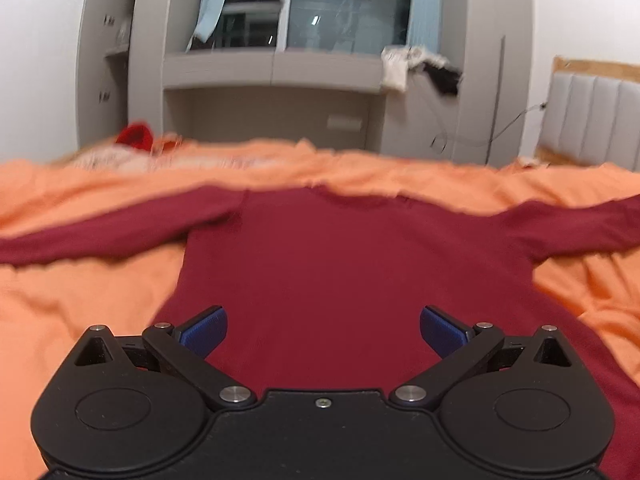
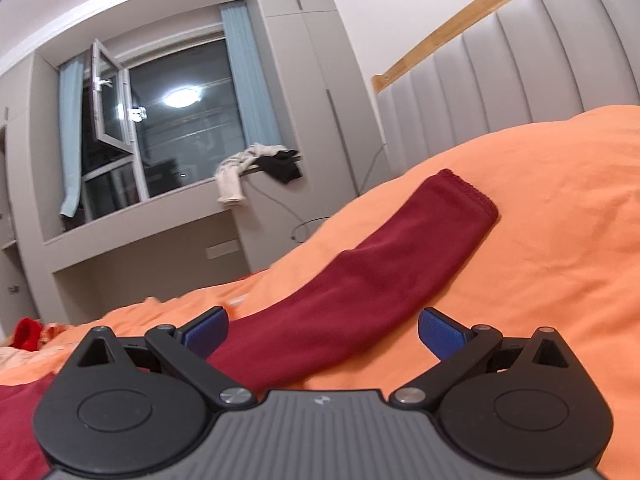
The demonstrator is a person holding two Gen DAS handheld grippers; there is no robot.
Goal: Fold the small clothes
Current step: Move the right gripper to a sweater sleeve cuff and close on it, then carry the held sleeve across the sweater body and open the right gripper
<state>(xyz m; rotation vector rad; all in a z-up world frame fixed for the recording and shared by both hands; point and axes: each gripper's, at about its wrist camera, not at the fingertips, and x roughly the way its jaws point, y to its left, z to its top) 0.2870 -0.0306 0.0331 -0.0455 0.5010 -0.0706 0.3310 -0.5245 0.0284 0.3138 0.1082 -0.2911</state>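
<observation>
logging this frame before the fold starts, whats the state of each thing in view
maroon shirt: spread flat on the bedding, both sleeves out, unfolded
right sleeve: stretched out flat, cuff at far end
left gripper: jaws open, empty, over the shirt body
right gripper: jaws open, empty, over the sleeve
window sash: swung open
orange bedding: wrinkled

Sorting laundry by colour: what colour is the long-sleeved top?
Dark red top, plain; clearest in the left wrist view.

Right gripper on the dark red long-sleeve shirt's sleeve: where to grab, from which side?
Probably the hemmed cuff of the dark red long-sleeve shirt. The sleeve lies flat and stretched away across the orange bedspread, so the cuff's free edge is the only liftable end. Bring the right gripper, jaws open, forward along the sleeve and pinch the cuff from above, one finger under the hem.
</observation>
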